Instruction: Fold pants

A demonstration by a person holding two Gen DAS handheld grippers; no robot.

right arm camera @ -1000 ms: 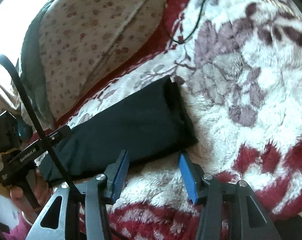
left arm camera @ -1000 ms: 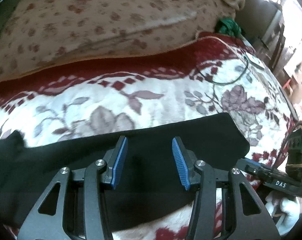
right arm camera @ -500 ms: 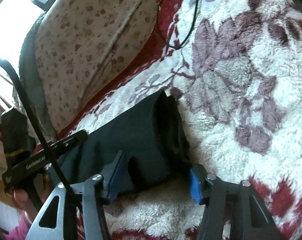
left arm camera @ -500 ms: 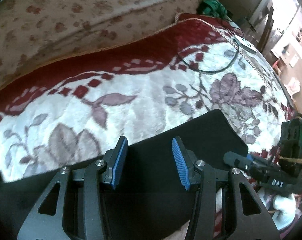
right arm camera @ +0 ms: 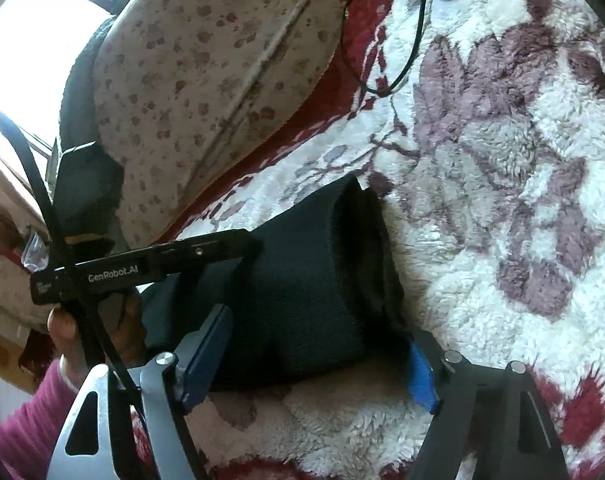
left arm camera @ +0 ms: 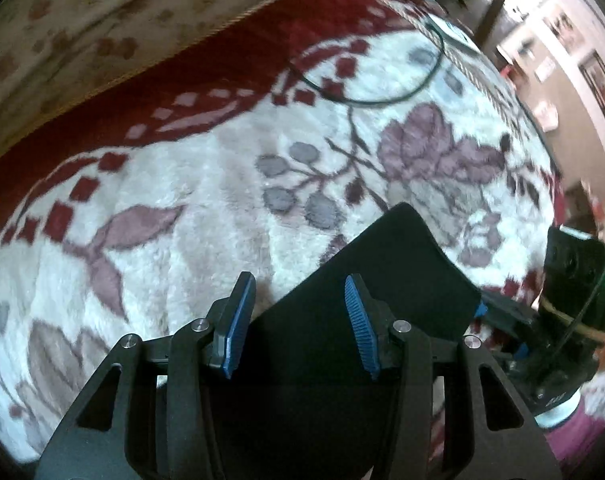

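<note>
Black pants [left arm camera: 402,272] lie folded in a long strip on a fleece blanket [left arm camera: 182,200]. My left gripper [left arm camera: 298,284] hovers open over the strip near its end, with the far edge running under its blue pads and nothing pinched. In the right wrist view the pants' thick folded end [right arm camera: 302,264] lies between the jaws of my right gripper [right arm camera: 318,332], which are opening wide; the right pad is partly hidden behind the cloth. The left gripper [right arm camera: 246,246] shows side-on above the strip, held by a hand [right arm camera: 62,328]. The right gripper [left arm camera: 498,324] appears at the pants' end.
A black cable [left arm camera: 382,100] loops on the blanket beyond the pants, the same cable [right arm camera: 402,60] at top. A flower-print quilt [right arm camera: 222,60] bulges along the far side. A pink sleeve [right arm camera: 22,420] is at lower left. Furniture and a wall stand past the bed's right edge.
The left gripper has slid along the strip toward its end and tilted down. The right gripper's jaws have widened and now straddle the pants' folded end, which is closer than before.
</note>
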